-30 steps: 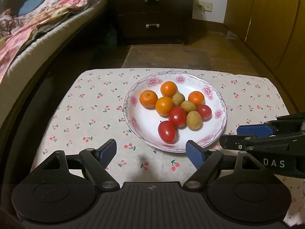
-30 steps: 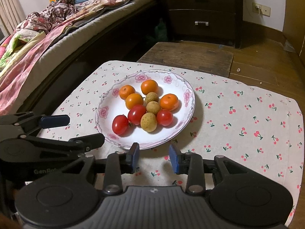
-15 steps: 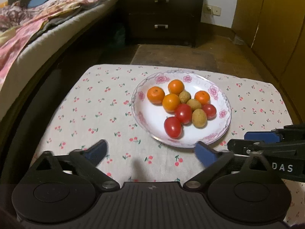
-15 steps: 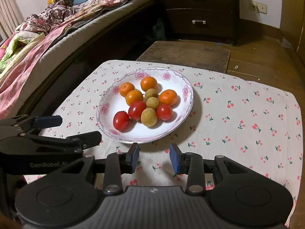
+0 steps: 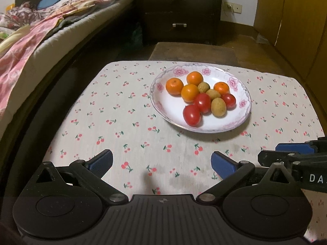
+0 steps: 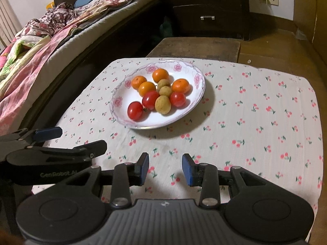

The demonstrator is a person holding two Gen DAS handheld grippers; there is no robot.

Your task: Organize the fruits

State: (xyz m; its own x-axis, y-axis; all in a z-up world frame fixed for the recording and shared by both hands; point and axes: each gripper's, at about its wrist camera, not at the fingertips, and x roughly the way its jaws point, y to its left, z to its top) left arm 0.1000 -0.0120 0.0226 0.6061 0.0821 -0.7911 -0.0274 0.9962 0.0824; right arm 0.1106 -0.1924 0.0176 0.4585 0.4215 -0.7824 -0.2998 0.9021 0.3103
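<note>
Ten fruits sit bunched together on the flowered plate (image 5: 244, 100), far-centre of the cherry-print worktop (image 5: 126, 110): four oranges (image 5: 174, 86), three red tomatoes (image 5: 191, 115), three tan-brown small fruits (image 5: 218, 107), all touching or nearly so. No fruit lies on the cloth outside the plate. Kinds are loosely grouped, with oranges at the far side and tomatoes nearer, but the tan ones run between them.

Left gripper (image 5: 161, 162) is over the near edge of the worktop, fingers spread wide, nothing between them. Right gripper (image 6: 165, 168) is also at the near edge, fingers apart but narrower, empty. Neither touches the plate or any fruit.

Key relation: the plate lies ahead of both grippers. From the left gripper it is forward and off to the right; from the right gripper it is forward and off to the left, so it sits roughly between the two lines of reach. Nearest fruit to both is the front tomato, its long axis tilted slightly from upright in the left wrist view. Which gripper is nearer cannot be told; they look about level.

The scene fits either fruits gathered onto the plate already, or a mixed pile awaiting sorting by kind; the frames do not settle it.
</note>
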